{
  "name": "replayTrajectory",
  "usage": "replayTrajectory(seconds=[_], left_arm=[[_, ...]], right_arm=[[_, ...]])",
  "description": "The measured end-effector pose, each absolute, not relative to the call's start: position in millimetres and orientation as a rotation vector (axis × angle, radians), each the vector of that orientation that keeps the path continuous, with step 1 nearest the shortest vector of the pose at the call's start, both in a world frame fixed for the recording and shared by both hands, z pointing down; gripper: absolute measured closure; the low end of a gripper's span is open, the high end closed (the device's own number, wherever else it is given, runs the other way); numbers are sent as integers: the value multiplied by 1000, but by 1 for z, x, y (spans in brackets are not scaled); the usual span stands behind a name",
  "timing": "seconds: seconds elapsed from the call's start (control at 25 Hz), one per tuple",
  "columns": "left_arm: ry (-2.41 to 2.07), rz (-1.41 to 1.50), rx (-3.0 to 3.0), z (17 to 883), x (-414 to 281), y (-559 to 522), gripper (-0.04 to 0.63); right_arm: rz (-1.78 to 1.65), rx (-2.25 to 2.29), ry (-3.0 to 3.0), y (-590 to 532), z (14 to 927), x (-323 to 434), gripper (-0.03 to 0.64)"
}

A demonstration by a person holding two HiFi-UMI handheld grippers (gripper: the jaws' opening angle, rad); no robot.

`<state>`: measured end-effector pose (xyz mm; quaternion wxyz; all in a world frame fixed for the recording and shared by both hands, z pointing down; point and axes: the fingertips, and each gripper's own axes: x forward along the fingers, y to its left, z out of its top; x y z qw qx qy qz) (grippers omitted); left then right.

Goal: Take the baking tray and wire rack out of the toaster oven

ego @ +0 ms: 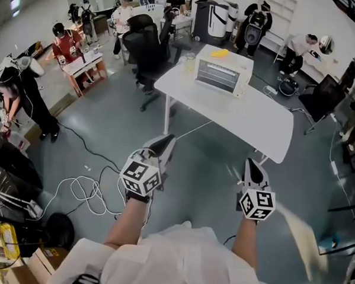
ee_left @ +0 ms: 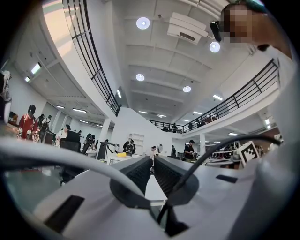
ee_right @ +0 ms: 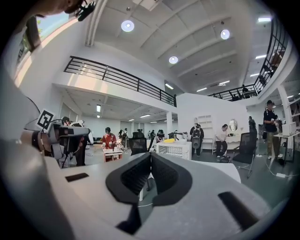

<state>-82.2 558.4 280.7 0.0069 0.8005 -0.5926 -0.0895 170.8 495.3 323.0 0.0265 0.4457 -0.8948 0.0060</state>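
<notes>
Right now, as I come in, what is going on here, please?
A person stands on the open floor and holds a two-jaw tool in each hand. The left tool and the right tool are both shut, with nothing between the jaws, and they point toward a white table ahead. The toaster oven sits on that table, well apart from both tools. Nothing is being handled yet.

Open floor [ego: 206,169] reaches the table [ego: 259,119] under the toaster oven [ego: 222,75]; cables [ego: 86,190] sprawl left.
</notes>
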Motion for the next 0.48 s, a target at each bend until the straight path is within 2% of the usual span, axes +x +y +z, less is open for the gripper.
replayTrajectory(seconds=[0.48], left_arm=[[-1871, -203, 2462, 301, -87, 462, 574]], right_arm=[[38, 1268, -2766, 395, 344, 149, 595]])
